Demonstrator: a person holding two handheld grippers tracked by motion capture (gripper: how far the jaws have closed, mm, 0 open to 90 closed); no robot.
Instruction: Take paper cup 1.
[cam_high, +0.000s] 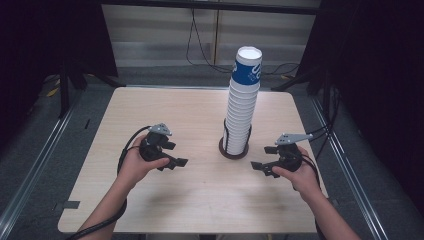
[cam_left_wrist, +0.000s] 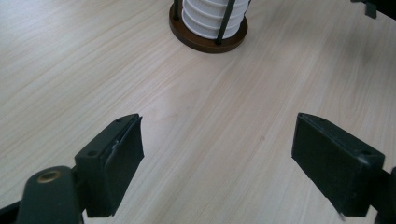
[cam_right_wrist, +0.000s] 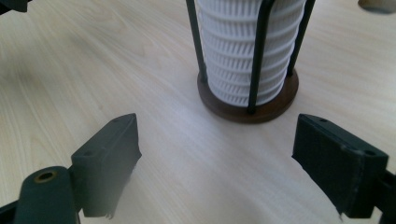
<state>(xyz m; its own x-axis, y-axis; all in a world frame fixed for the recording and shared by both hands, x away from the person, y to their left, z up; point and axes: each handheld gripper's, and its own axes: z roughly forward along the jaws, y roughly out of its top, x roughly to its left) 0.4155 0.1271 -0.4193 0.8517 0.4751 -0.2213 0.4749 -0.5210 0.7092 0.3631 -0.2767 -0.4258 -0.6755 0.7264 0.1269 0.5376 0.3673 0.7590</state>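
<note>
The tall paper cup stack stands in its wire holder mid-worktop, between the released left claw and right claw. A sideways bump high up could topple it.

Right gripper: fingers spread wide, nothing between them, above pale wood worktop. Ahead, white ribbed cup stack upright inside black rods on round brown base, near but apart.
</note>
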